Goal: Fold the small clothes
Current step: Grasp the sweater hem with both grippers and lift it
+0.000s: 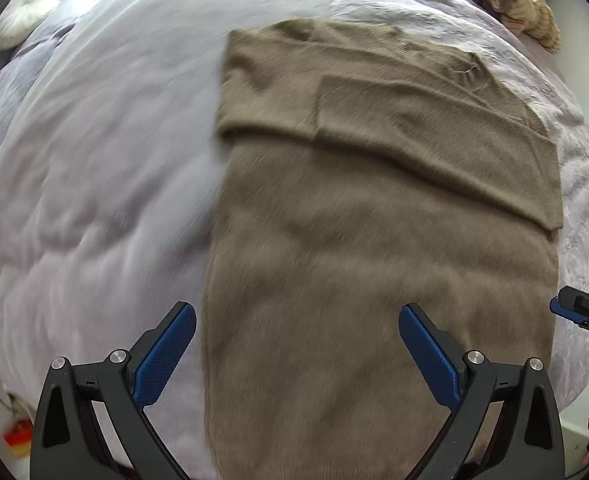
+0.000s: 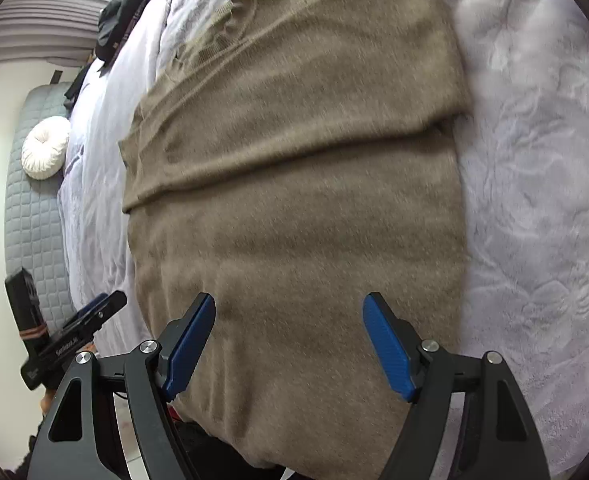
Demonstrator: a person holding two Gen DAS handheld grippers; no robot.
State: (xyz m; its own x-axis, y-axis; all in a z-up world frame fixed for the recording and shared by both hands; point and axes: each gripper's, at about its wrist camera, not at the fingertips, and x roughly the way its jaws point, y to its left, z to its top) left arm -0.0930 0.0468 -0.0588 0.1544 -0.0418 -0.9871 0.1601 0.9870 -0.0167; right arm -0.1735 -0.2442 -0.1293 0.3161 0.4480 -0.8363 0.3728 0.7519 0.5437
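A brown knitted sweater (image 1: 374,220) lies flat on a pale lilac bedspread (image 1: 94,160), its sleeves folded across the chest. It also fills the right wrist view (image 2: 294,200). My left gripper (image 1: 296,344) is open and empty above the sweater's near left hem edge. My right gripper (image 2: 288,336) is open and empty above the near hem. The right gripper shows at the right edge of the left wrist view (image 1: 586,312). The left gripper shows at the lower left of the right wrist view (image 2: 90,316).
A white round cushion (image 1: 22,12) lies at the far left of the bed, also seen in the right wrist view (image 2: 46,148) on a grey quilted headboard (image 2: 34,216). A crumpled beige patterned cloth (image 1: 510,0) lies at the far right. Dark clothes (image 2: 126,12) lie at the far side.
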